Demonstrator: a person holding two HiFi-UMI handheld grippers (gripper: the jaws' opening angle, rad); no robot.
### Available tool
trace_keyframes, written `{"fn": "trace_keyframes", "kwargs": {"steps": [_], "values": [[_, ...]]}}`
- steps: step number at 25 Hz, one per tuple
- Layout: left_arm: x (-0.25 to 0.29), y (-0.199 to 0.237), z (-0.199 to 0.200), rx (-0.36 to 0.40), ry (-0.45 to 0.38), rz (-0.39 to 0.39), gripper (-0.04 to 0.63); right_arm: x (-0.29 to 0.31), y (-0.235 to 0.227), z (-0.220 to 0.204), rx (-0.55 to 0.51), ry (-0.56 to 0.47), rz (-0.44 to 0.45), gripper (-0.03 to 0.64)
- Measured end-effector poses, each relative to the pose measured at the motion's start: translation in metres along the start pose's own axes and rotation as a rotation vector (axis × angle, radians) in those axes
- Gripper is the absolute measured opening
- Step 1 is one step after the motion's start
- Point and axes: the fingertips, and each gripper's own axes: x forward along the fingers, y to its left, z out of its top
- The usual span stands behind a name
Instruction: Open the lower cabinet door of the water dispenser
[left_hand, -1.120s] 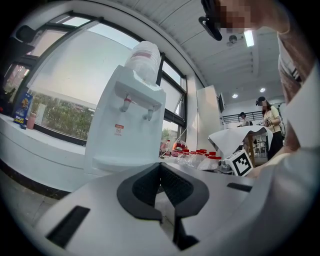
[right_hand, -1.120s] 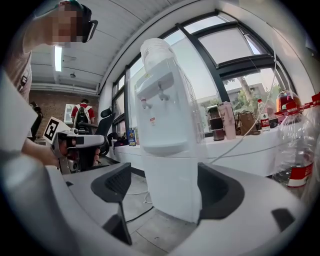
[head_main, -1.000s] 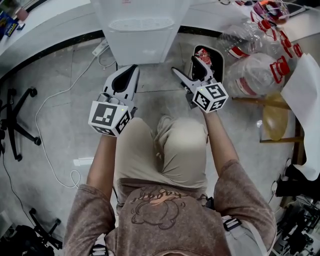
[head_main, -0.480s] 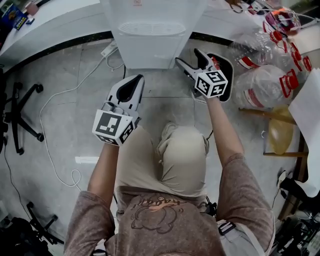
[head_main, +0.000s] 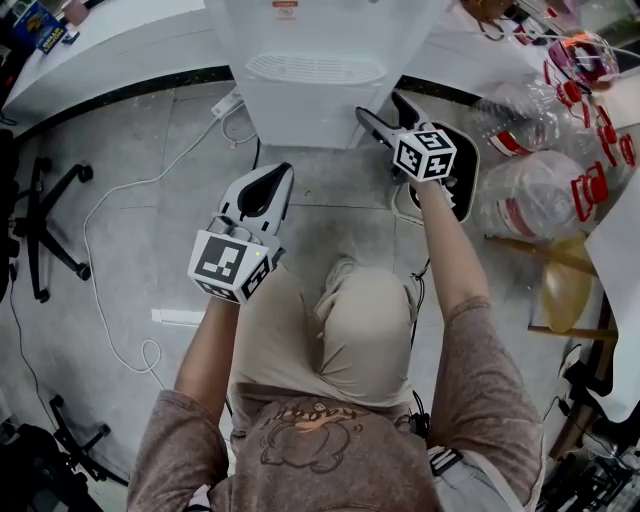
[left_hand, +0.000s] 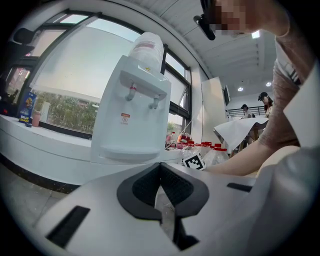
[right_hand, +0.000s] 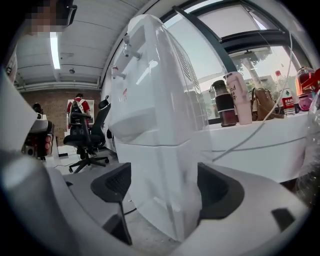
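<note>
The white water dispenser (head_main: 318, 72) stands on the floor straight ahead, and its lower cabinet door (head_main: 312, 118) faces me, closed. My right gripper (head_main: 386, 113) is open at the dispenser's right front corner. In the right gripper view that corner of the lower cabinet (right_hand: 161, 175) fills the gap between the jaws of the right gripper (right_hand: 162, 189). My left gripper (head_main: 277, 172) hangs shut above the floor, short of the dispenser's front and holding nothing. The left gripper view has the dispenser (left_hand: 131, 117) beyond the closed left gripper (left_hand: 161, 181).
A power strip with a white cable (head_main: 226, 103) lies left of the dispenser. A black bin (head_main: 462, 168) and several empty water bottles (head_main: 548, 190) crowd the right side. An office chair base (head_main: 45, 228) stands at left, with a white counter (head_main: 110, 40) behind.
Both grippers have moved forward toward the dispenser. The right one has reached its right front corner, still open. The left one stays shut.
</note>
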Motion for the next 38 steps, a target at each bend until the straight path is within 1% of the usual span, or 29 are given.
{"fn": "trace_keyframes", "kwargs": {"steps": [3,5,10,19,24,38], "values": [[0.002,0.001,-0.001,-0.002,0.0,0.006,0.012,0.01,-0.003,0.0,-0.017,0.013,0.018,0.399],[0.003,0.002,-0.002,-0.007,0.0,0.008,0.012,0.016,-0.004,0.0,-0.025,0.018,0.027,0.387],[0.002,0.006,-0.008,-0.034,-0.008,0.012,0.012,0.022,-0.009,0.0,-0.021,0.013,-0.006,0.333],[0.003,0.004,-0.003,-0.046,-0.024,0.008,0.012,0.021,-0.009,0.0,-0.018,0.038,-0.028,0.322],[-0.001,0.003,-0.004,-0.037,-0.01,0.016,0.014,0.023,-0.008,0.0,-0.015,0.063,-0.052,0.319],[-0.018,0.001,0.004,-0.057,-0.036,0.019,0.012,0.016,-0.004,-0.003,-0.012,0.086,-0.142,0.306]]}}
